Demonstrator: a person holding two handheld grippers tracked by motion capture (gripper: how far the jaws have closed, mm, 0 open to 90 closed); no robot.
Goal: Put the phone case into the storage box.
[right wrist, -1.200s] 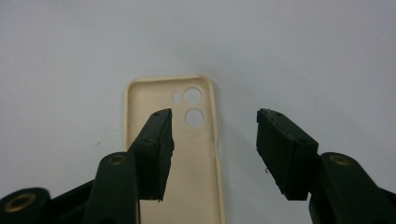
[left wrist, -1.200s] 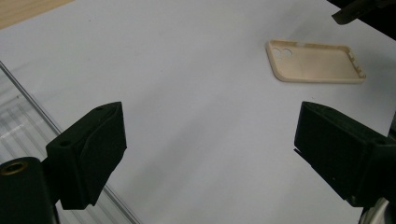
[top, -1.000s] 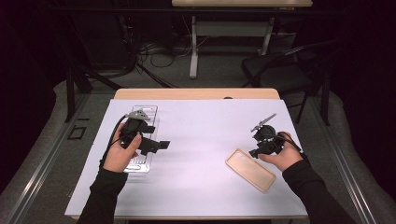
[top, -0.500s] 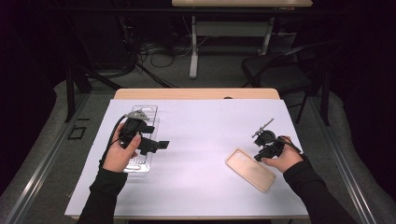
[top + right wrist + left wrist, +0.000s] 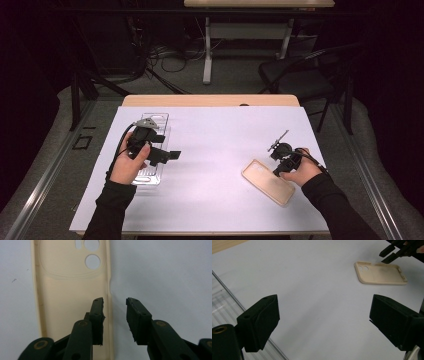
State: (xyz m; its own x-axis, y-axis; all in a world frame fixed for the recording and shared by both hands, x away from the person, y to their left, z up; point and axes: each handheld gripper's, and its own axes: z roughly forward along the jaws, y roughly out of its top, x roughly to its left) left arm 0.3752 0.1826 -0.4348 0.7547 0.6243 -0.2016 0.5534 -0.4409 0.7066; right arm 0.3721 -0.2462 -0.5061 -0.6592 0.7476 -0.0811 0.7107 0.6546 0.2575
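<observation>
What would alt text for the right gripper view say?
Two black fingers straddle the long side wall of a beige phone case, one inside it, one outside, not yet pinching. The case lies open side up on a white table.

We see long black sleeves reaching to both wrists. The left gripper has chunky matte-black block jaws, a brass-coloured screw at its base, and a grey three-cornered plate on top (a black cable trails off it). The right gripper shows black linkage arms with brass-coloured pivots.

Left tool wide open; right tool narrowed, ungripped
</observation>
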